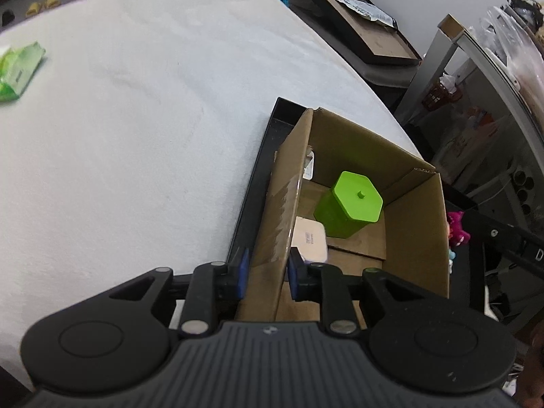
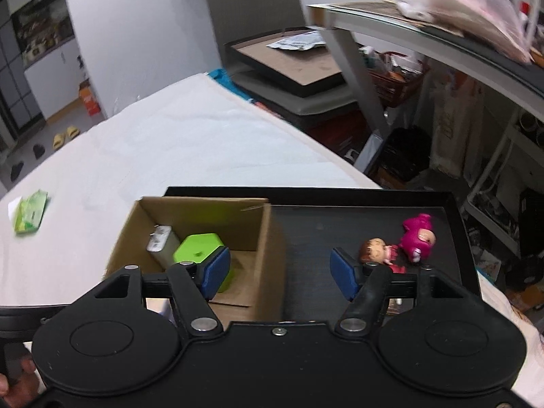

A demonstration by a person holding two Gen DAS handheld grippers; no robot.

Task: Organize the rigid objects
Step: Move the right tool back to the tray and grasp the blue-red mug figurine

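Left gripper (image 1: 267,273) clamped on cardboard box (image 1: 413,204) wall
Right gripper (image 2: 278,270) open, empty; green canister (image 2: 200,251) lower-left behind its left pad

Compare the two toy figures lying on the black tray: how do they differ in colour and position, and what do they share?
The pink figure is almost wholly magenta; the brown-haired figure has brown hair, a pale face and a red body. The pink figure lies nearer the black tray's right rim, and the brown-haired figure lies closer to the cardboard box. Both are small toys lying on their sides, close together, outside the box.
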